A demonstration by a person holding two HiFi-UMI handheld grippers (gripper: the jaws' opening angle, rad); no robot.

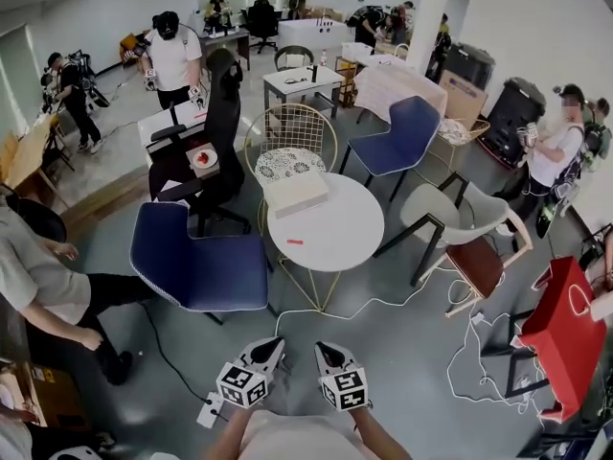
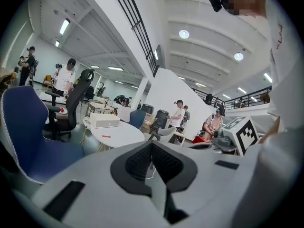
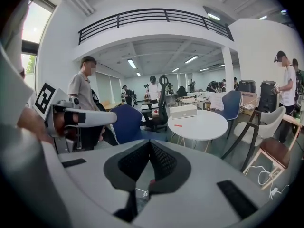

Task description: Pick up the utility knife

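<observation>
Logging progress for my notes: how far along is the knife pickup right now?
Done: nothing yet. The small red item, likely the utility knife, lies on the round white table, apart from the white box. In hand: nothing; left gripper and right gripper are near the person's body, jaws together, empty. Left: reach the table, open, grip, lift.

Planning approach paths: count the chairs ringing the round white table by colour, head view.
Blue padded chair: 2, near left, far right
Gold wire chair: 1
Black office chair: 1
Grey shell chair: 1
Brown-seated chair: 1
Total: 6
</observation>
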